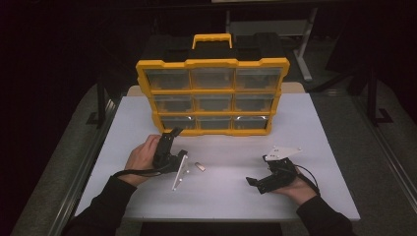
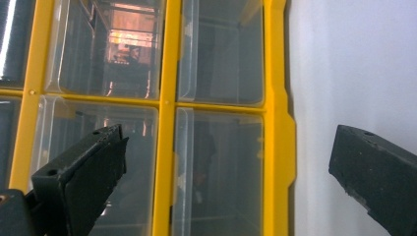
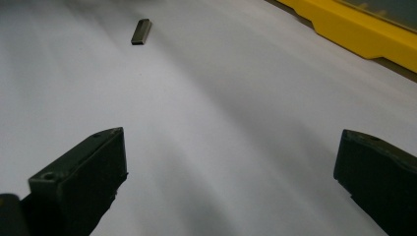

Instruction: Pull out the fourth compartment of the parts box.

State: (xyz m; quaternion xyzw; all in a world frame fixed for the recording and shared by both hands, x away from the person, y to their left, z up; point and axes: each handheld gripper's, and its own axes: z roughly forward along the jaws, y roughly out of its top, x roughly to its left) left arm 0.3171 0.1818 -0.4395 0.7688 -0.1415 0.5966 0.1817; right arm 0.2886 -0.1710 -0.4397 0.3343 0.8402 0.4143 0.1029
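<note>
A white table (image 1: 314,147) stands in a dark room, bearing an upright yellow drawer organizer (image 1: 212,96) at its far side. The left gripper (image 1: 172,133), jaws spread, nears its bottom-left drawers. The right gripper (image 1: 252,183) rests released, empty. Between them lies a small, possibly metal, bar (image 1: 199,166).

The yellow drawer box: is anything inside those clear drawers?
The box has nine clear drawers. Those close to the left gripper look empty, showing just reflections and dark interiors. The others are too dim and glary to tell.
</note>
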